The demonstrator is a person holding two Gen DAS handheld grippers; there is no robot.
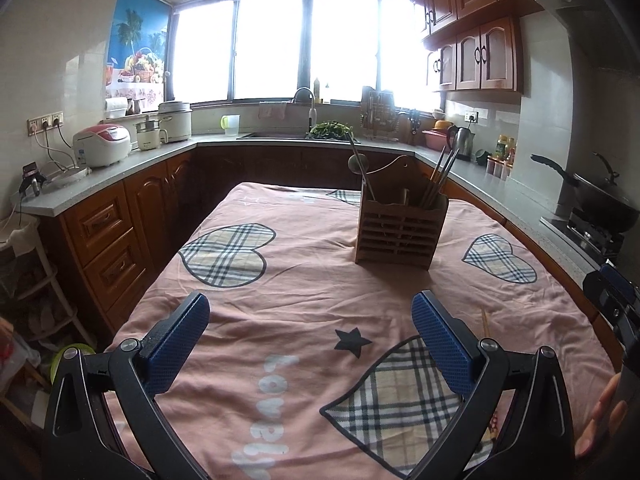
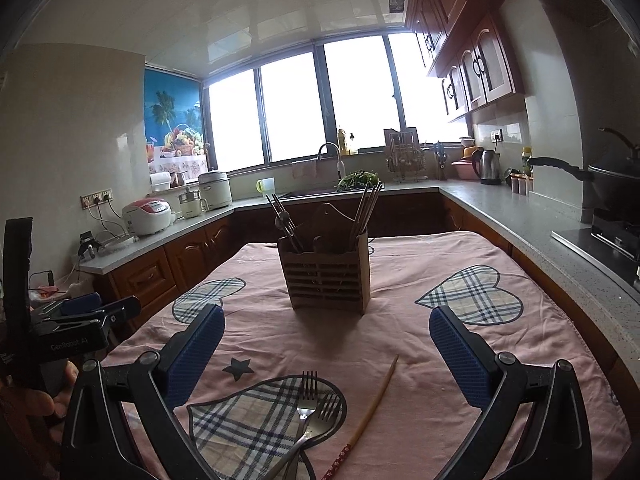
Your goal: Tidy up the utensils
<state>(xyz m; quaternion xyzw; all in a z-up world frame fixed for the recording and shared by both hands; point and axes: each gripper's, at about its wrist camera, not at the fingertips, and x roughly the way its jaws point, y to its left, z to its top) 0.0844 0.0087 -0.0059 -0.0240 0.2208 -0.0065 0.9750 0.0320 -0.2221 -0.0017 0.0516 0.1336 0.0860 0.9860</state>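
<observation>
A wooden slatted utensil holder (image 1: 400,228) stands on the pink tablecloth (image 1: 304,272); it also shows in the right wrist view (image 2: 326,276). It holds a metal spoon (image 1: 358,168) and several chopsticks (image 1: 440,176). Two metal forks (image 2: 310,412) and one wooden chopstick (image 2: 374,404) lie on the cloth between my right gripper's fingers. My right gripper (image 2: 326,340) is open and empty above them. My left gripper (image 1: 310,332) is open and empty over the cloth. A chopstick tip (image 1: 485,322) shows by its right finger.
Kitchen counters (image 1: 160,152) wrap around the table, with a rice cooker (image 1: 102,144), sink (image 1: 272,134), kettle (image 1: 462,140) and a wok on the stove (image 1: 600,196). The left gripper's body shows at the left edge in the right wrist view (image 2: 80,320).
</observation>
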